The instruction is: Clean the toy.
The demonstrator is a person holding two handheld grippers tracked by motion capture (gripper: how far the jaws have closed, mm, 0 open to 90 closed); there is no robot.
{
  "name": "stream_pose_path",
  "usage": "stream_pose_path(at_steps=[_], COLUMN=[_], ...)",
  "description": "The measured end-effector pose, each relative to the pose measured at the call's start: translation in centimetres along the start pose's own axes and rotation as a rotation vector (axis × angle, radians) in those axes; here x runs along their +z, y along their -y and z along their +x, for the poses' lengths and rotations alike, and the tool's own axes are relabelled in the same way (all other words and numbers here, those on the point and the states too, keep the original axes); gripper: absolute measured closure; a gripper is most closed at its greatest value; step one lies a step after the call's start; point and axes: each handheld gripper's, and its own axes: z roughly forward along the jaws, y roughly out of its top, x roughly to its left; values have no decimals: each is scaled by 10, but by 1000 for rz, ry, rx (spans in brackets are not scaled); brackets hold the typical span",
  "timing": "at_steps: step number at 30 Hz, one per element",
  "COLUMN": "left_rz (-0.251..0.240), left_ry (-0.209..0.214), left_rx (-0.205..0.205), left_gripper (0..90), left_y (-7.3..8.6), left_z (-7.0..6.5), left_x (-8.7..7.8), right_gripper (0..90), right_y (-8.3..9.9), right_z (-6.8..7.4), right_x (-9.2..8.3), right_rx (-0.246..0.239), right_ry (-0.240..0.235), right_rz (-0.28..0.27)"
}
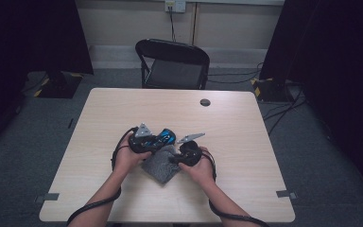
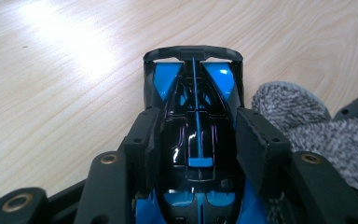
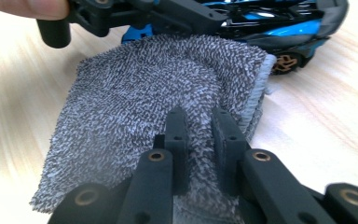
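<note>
The left gripper (image 1: 158, 140) has its fingers (image 2: 142, 140) partly closed on the two sides of the blue and black toy car (image 2: 193, 135), which sits on the worktop (image 1: 246, 142), and the right gripper (image 3: 199, 126) has its fingers almost fully closed, pinching the grey cloth (image 3: 158, 88) that lies just beside the car. To wipe well, I think the left grip should remain firm and steady while the cloth moves with light pressure over the glossy body, so the thin rear wing is not bent. No container is on the worktop.
</note>
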Motion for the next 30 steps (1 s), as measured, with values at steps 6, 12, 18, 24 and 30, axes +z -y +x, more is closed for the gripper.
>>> stream_pose_path(at_steps=[6,12,18,24,30], left_rz=[1,-1,-1,-1,0], left_ry=[-1,-1,-4,-2,-5], left_rx=[1,2,5,3,6], left_gripper=[515,515,515,515,515], left_y=[0,0,0,0,0], left_z=[0,0,0,0,0], left_x=[0,0,0,0,0], right_gripper=[784,784,784,784,784], right_y=[1,0,-1,-1,-1], right_z=[-5,-10,-18,-25,-34], right_x=[-1,-3,-6,-9,-13], right_rx=[14,22,36,44,60], right_ry=[12,24,49,72,97], right_rz=[-12,-10,-8,-7,-11])
